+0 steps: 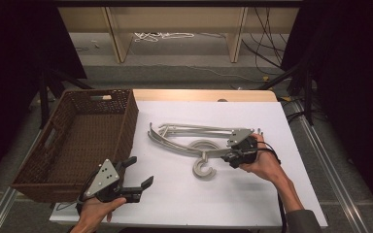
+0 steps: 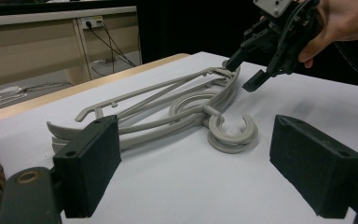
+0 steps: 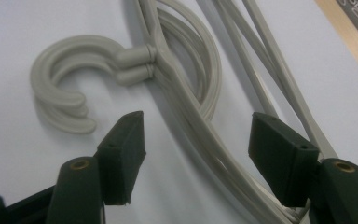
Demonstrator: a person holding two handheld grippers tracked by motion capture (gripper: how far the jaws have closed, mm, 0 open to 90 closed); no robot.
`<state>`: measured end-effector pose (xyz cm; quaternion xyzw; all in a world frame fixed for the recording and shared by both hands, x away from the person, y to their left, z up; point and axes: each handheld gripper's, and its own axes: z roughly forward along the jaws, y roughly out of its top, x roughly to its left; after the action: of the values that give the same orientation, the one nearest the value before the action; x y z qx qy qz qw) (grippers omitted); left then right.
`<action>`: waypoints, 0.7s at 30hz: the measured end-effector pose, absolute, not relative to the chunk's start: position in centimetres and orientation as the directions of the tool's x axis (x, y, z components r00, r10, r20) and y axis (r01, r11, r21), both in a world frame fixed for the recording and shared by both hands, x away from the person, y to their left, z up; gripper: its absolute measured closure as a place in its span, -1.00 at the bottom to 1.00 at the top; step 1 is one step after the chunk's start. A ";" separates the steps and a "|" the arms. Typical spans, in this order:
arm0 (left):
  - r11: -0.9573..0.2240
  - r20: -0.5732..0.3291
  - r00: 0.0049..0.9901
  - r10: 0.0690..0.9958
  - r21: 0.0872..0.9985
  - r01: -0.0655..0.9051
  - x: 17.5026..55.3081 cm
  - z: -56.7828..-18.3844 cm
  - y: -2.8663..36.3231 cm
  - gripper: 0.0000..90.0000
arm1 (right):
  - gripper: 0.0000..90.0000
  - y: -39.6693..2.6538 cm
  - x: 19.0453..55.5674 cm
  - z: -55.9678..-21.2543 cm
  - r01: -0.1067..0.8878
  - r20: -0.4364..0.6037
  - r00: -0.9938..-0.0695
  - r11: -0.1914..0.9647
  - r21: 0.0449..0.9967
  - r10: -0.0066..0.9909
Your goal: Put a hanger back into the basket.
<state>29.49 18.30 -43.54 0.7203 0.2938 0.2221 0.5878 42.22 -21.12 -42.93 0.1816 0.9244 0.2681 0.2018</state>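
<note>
Reaching over the stack of pale grey plastic coat hangers (image 1: pixel 194 141) at the centre of the high view, I bring my right gripper (image 1: pixel 234 154) down onto its right-hand end; my hand sits just right of centre in that frame. My jaws stand partly open and straddle the bundled arms of the hangers without pressing on them; in the right gripper view one pad (image 3: pixel 121 156) sits lower left and the other lower right, with the grey bars running between them; nothing is held yet. The hangers lie flat on the white table top (image 1: pixel 252 204), their doubled hooks (image 1: pixel 204 168) curling toward the bottom of the frame, well apart from the dark brown woven basket (image 1: pixel 85 141) at the left. My left gripper (image 1: pixel 135 171) hovers at the lower left of the high view, near the basket's front corner, jaws wide and empty. I judge the hangers to be light, stiff and smooth; several are nested, so they may slide against one another or fan apart if pinched loosely. The best hold, I think, is across the bundled shoulder bars near where they meet, squeezing all layers together; the hooks look too rounded and slick for a sure grip.
</note>
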 end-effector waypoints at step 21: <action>-0.146 -0.018 0.720 0.693 0.976 0.165 29.4 -43.5 18.3 -0.63 | 0.34 -20.3 45.0 -45.0 0.139 -0.313 -0.901 0.884 0.447 0.300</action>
<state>29.42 18.30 -43.49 0.7220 0.2970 0.2271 0.5822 45.00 -20.30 -45.01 0.1152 0.9517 0.2120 0.1900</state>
